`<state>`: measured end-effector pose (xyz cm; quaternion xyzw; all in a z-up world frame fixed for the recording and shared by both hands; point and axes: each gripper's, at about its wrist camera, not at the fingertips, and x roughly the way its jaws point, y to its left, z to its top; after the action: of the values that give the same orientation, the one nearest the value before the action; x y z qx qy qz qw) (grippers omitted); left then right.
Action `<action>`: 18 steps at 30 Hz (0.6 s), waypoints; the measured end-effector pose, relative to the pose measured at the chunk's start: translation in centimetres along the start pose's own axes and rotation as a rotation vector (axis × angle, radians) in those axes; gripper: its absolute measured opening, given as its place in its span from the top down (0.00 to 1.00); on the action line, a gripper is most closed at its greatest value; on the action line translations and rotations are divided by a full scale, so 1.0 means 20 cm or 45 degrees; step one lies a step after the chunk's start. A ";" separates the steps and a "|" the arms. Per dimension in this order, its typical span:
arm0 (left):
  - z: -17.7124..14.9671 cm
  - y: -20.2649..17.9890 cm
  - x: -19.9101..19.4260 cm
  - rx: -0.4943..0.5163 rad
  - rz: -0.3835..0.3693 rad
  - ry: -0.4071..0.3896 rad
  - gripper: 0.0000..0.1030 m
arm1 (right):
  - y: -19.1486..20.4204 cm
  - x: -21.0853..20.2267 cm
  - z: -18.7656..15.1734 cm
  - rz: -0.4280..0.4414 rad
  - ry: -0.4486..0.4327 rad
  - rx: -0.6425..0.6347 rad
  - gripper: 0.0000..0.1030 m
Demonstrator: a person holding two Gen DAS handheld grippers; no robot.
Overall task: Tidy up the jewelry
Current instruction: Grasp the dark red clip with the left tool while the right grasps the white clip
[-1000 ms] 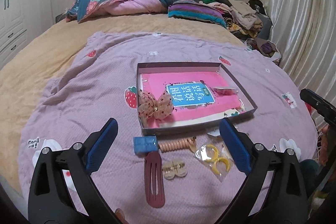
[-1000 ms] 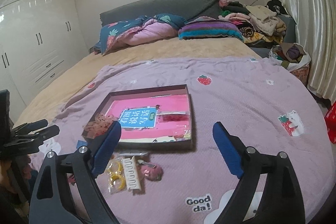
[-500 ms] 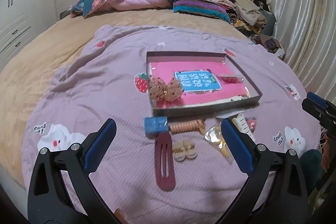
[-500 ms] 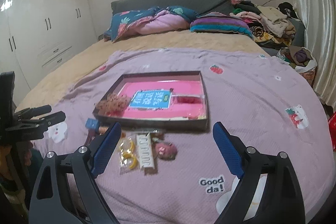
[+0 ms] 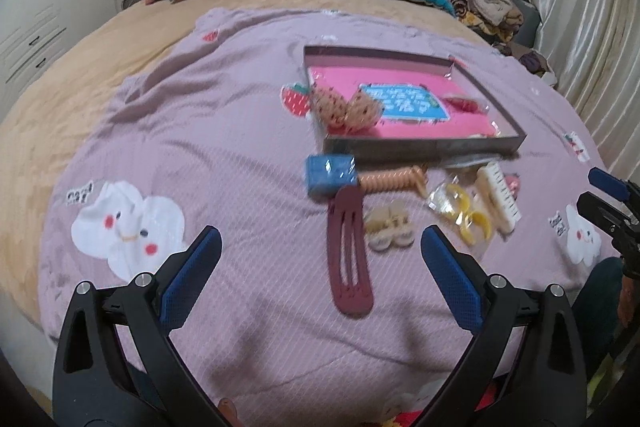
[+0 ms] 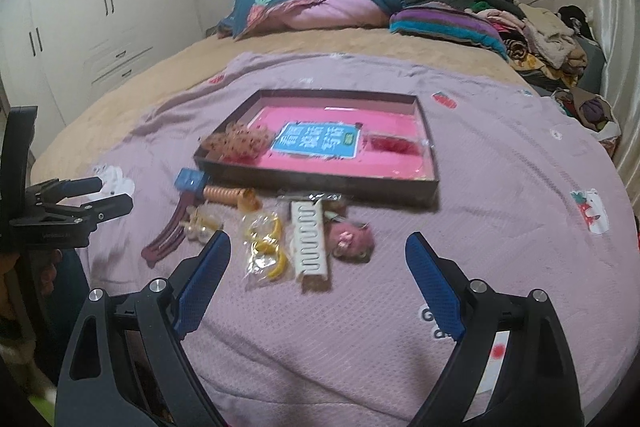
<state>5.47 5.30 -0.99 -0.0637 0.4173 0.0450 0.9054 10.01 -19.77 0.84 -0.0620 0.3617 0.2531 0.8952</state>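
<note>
A shallow dark box (image 5: 424, 146) (image 6: 320, 183) with a pink lining lies on the purple blanket; a dotted bow (image 5: 344, 107) (image 6: 236, 143) rests at its near left corner. In front of it lie a blue block (image 5: 330, 173), a coiled peach hair tie (image 5: 394, 179), a maroon snap clip (image 5: 349, 251), a beige clip (image 5: 390, 229), yellow rings in a bag (image 5: 464, 215) (image 6: 266, 247), a cream claw clip (image 6: 310, 241) and a pink scrunchie (image 6: 352, 237). My left gripper (image 5: 320, 243) is open and empty, near the maroon clip. My right gripper (image 6: 318, 247) is open and empty, over the claw clip.
The bed carries a tan cover (image 5: 120, 39), pillows and a folded quilt (image 6: 320, 7) at the head, and piled clothes (image 6: 536, 35) at the far right. White wardrobes (image 6: 80, 27) stand left, a curtain (image 5: 592, 27) right.
Both grippers have moved lower and closer to the loose items in front of the box; the left view has shifted left. Both stay open and empty.
</note>
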 end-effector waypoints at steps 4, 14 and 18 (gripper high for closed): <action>-0.05 0.02 0.03 -0.004 0.003 0.033 0.09 | 0.03 0.03 -0.02 0.013 0.024 -0.012 0.15; -0.13 -0.03 0.12 0.039 -0.031 0.113 0.22 | 0.05 0.12 -0.08 0.030 0.088 -0.023 0.21; -0.15 -0.06 0.20 0.064 -0.044 0.153 0.44 | 0.02 0.20 -0.10 0.025 0.137 0.003 0.39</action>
<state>6.01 3.75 -5.81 -0.0506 0.4707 0.0148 0.8807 11.03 -18.40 -3.25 -0.0710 0.4101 0.2577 0.8720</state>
